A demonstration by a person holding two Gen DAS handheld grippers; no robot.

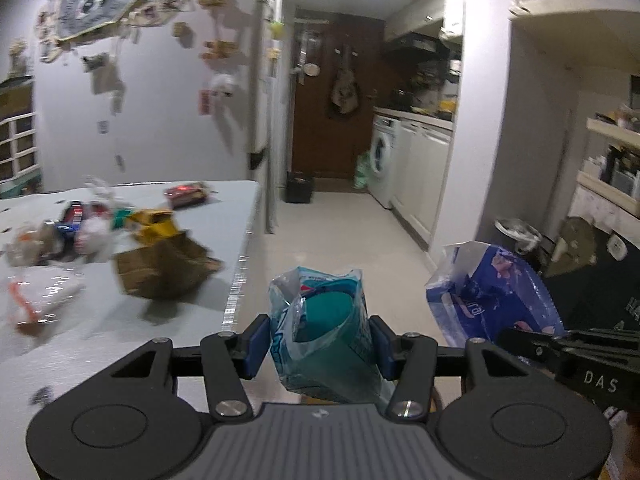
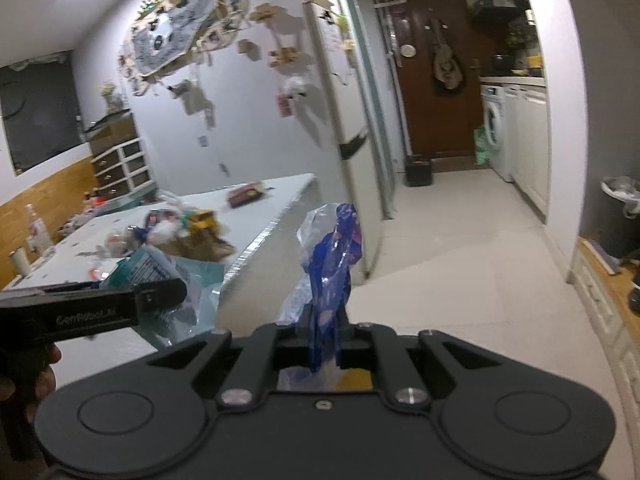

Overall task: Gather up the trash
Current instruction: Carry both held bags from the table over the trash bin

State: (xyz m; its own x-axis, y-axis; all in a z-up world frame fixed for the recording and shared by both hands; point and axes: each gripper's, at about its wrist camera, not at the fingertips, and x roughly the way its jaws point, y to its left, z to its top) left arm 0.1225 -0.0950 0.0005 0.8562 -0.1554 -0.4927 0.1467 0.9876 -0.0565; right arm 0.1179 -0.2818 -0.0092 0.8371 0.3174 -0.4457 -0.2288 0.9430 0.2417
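In the left wrist view my left gripper [image 1: 318, 342] is shut on a crumpled teal plastic wrapper [image 1: 320, 320], its blue pads pressing both sides. To its right the blue plastic bag [image 1: 492, 296] hangs from the other gripper's black arm. My right gripper [image 2: 324, 328] is shut on that blue bag [image 2: 332, 264], which stands up thin between the fingers. The teal wrapper [image 2: 160, 268] and the left gripper's black body show at the left of the right wrist view. More trash [image 1: 92, 228] lies in a heap on the white table [image 1: 200, 320]: wrappers, a brown paper bag [image 1: 164, 268], a red packet [image 1: 186, 195].
A small bin lined with a white bag [image 1: 516, 232] stands by the wall at the right, also seen as the bin [image 2: 620, 196]. The pale floor [image 1: 340, 232] runs to a brown door, with a washing machine [image 1: 384, 160] and cabinets alongside. A black box [image 1: 299, 187] sits by the door.
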